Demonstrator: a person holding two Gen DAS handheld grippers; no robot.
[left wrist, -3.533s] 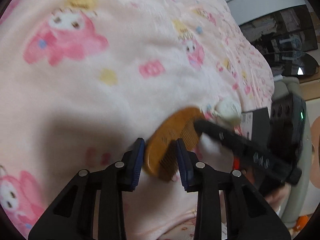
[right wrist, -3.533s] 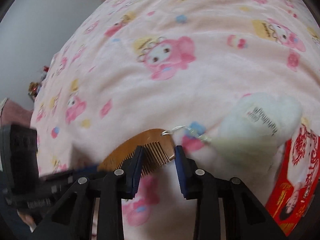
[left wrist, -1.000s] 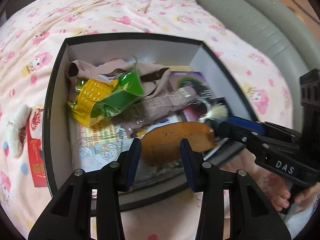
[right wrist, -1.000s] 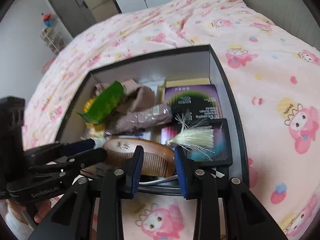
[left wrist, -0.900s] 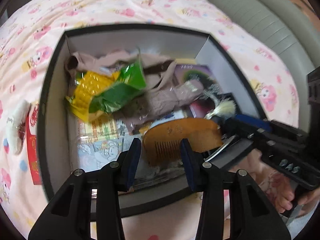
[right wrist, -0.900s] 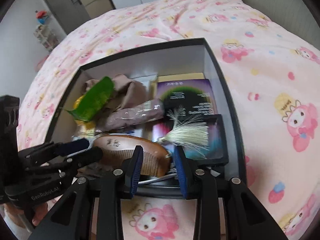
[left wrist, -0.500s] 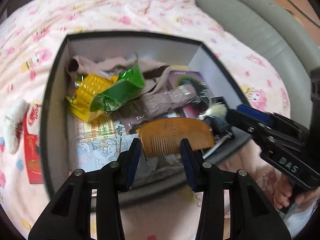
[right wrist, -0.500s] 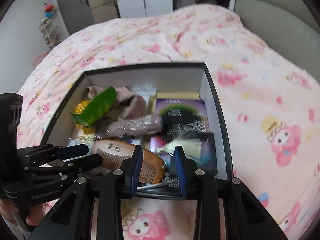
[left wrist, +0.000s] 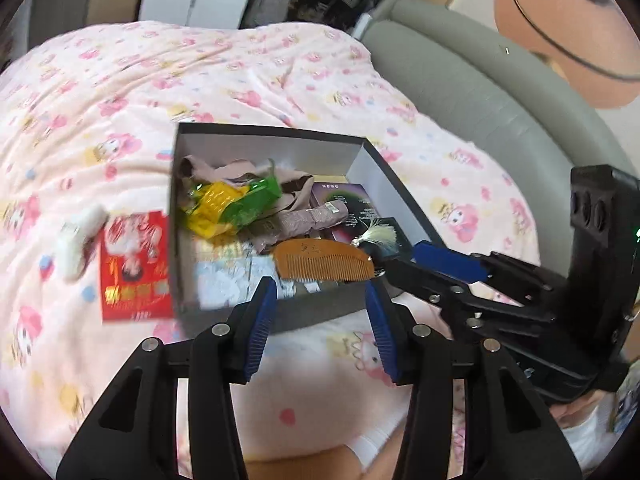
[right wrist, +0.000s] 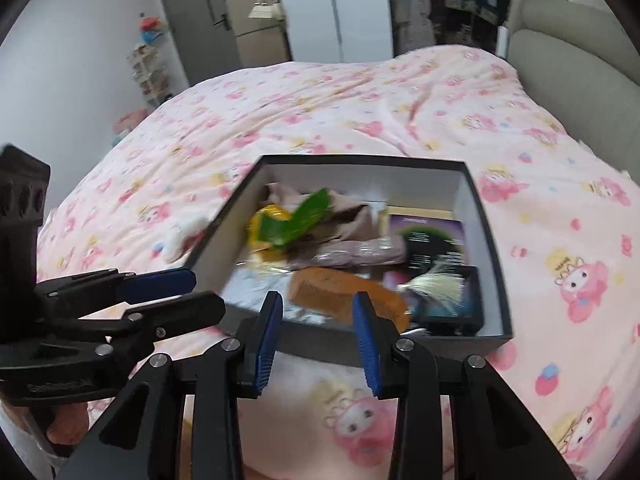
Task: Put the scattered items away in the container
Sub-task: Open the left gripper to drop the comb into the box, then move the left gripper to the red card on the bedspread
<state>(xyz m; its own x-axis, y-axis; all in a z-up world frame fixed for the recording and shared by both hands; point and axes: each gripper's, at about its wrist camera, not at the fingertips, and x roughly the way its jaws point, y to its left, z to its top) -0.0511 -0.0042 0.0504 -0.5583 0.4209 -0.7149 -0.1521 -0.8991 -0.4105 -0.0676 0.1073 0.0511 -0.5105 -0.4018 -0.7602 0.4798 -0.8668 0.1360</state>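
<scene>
A black box [left wrist: 280,130] with a grey inside sits on the pink bed; it also shows in the right wrist view [right wrist: 490,240]. A wooden comb [left wrist: 324,264] with a cream tassel [left wrist: 378,236] lies inside it near the front wall, free of both grippers; the comb shows in the right wrist view too [right wrist: 344,294]. My left gripper [left wrist: 322,328] is open and empty above the box's front edge. My right gripper [right wrist: 318,338] is open and empty beside it. A red packet [left wrist: 134,262] and a white plush item [left wrist: 76,240] lie on the bed left of the box.
The box also holds a yellow-green snack bag [left wrist: 230,208], brownish cloth [left wrist: 308,218] and a purple booklet [right wrist: 428,236]. A grey padded headboard [left wrist: 480,92] curves along the right. Cabinets and a door [right wrist: 200,24] stand beyond the bed.
Both grippers have let go of the comb, which now lies in the box. Both have opened and pulled back and up from the box.
</scene>
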